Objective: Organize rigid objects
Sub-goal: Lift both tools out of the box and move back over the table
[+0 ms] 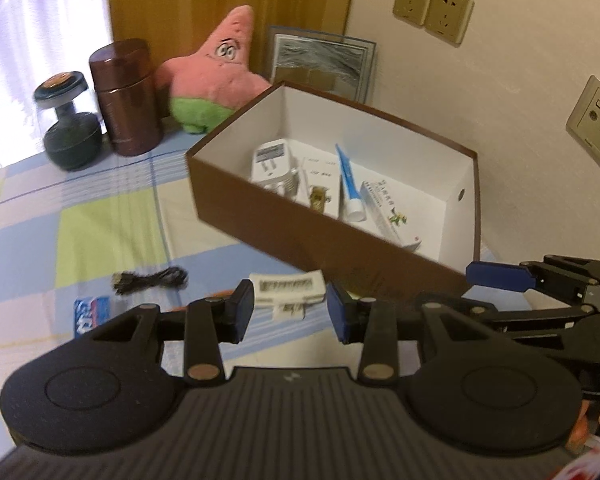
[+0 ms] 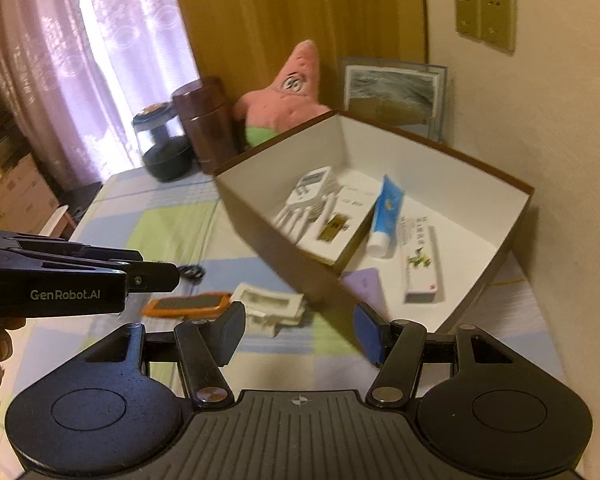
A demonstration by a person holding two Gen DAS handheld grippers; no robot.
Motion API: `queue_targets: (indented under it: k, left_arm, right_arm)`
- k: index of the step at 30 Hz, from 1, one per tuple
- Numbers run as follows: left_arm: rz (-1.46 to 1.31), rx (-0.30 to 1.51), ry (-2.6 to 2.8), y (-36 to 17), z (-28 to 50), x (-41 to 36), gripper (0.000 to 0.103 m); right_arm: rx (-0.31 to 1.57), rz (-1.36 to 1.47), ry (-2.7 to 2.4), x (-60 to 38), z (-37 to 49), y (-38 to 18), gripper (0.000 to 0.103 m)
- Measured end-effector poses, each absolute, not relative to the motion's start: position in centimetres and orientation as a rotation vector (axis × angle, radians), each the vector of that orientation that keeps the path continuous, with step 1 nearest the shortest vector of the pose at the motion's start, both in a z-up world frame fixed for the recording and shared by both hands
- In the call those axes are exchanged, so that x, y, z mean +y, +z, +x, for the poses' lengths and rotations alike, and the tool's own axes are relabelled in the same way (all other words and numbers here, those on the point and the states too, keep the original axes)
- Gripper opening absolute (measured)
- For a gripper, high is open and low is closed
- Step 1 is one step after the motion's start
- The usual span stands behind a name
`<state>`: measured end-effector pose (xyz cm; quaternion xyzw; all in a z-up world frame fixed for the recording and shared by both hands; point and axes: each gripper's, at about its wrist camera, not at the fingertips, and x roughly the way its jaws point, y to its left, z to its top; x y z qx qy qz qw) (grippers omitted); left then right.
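The brown box [image 1: 284,236] with its white inside sits at centre right of the left wrist view, turned corner-on, its near wall running down toward the lower right and its far side close to the cream wall with the sockets [image 1: 432,10]. Left of it the checked cloth [image 1: 80,224] lies largely bare as far as the dumbbell [image 1: 68,128] and brown canister [image 1: 126,96] in the upper left, with the pink star plush [image 1: 216,76] behind them. In the box lie a white plug adapter [image 1: 270,164], a blue tube [image 1: 348,182] with a white cap and a long white carton [image 1: 388,216], side by side on its floor. On the cloth just before the box's near wall rests a white tray-like pack [image 2: 268,304], an orange-edged item [image 2: 188,305] just left of it, and a black cable [image 1: 150,280] further left, with a blue packet [image 1: 92,312] at the lower left. The left gripper [image 1: 290,314] hangs above the white pack, jaws apart and gripping nothing. The right gripper [image 2: 300,328] hovers at the box's near corner, likewise parted and empty.
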<state>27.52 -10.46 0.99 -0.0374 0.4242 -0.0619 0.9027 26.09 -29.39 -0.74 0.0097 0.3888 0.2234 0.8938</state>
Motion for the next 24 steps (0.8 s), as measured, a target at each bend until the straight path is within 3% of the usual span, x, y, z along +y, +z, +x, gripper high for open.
queue_targets:
  k: [24]
  left_arm:
    - [-0.126,0.983,0.044,-4.8,20.8,-0.9,0.035]
  right_arm:
    - [0.933,-0.058,0.602,-19.9,22.9,-6.6,0.057]
